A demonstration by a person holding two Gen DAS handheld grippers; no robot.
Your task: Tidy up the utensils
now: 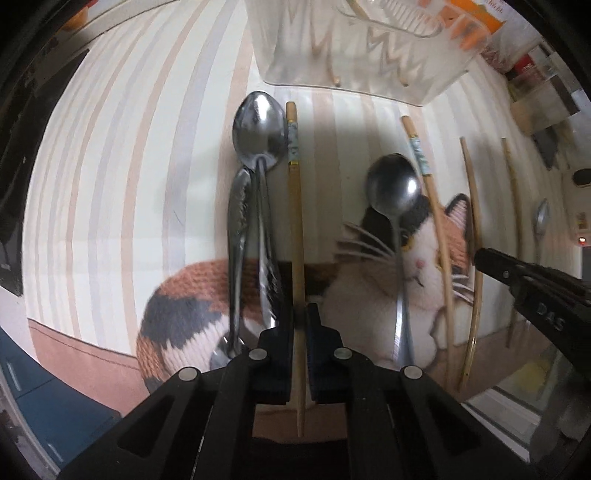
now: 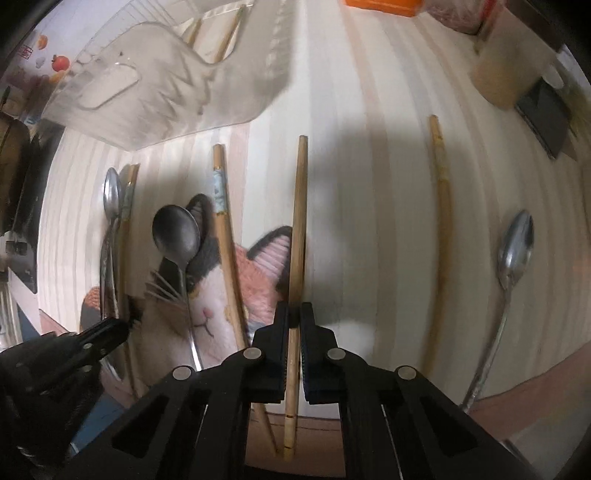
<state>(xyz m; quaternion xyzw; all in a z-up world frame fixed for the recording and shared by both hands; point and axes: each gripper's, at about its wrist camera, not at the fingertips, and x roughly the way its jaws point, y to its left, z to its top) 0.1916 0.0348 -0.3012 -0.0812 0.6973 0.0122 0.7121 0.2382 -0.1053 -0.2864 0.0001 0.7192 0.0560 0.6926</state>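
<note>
My left gripper (image 1: 303,314) is shut on a wooden chopstick (image 1: 295,206) with a patterned band near its far end. Two metal spoons (image 1: 255,147) lie stacked just left of it. A round spoon (image 1: 393,188) and another banded chopstick (image 1: 424,173) lie to the right on the cat-print mat. My right gripper (image 2: 294,312) is shut on a plain wooden chopstick (image 2: 299,221). Right of it lie another chopstick (image 2: 441,221) and a spoon (image 2: 513,254). A clear plastic utensil holder (image 1: 354,48) lies at the back, also in the right wrist view (image 2: 155,85).
The striped mat with a cat print (image 1: 147,166) covers the table. An orange box (image 2: 380,5), a tan container (image 2: 506,70) and a dark block (image 2: 546,114) stand at the back right. The mat's near edge (image 1: 74,343) meets a blue surface.
</note>
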